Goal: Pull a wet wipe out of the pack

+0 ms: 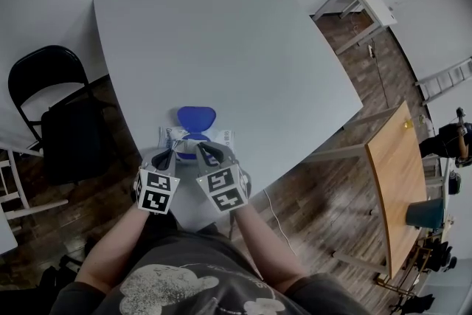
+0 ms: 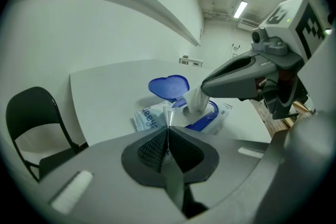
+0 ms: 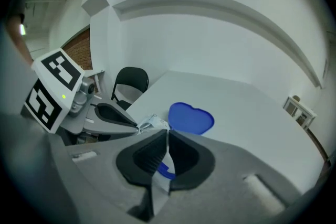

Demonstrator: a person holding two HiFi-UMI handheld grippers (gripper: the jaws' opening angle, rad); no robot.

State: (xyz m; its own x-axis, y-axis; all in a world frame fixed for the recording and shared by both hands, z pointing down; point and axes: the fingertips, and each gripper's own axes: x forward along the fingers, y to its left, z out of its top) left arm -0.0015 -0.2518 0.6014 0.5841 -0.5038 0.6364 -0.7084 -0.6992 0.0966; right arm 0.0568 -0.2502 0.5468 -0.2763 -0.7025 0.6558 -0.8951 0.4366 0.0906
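Gaping blue lid (image 2: 169, 86), white pack (image 2: 147, 118), wipe (image 2: 197, 102) protruding

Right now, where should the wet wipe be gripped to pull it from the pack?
Grip the white tuft of the wet wipe standing up through the blue-rimmed opening, coming from the near side, since the open lid blocks the far side. The right gripper is shut there; the left gripper pins the pack.
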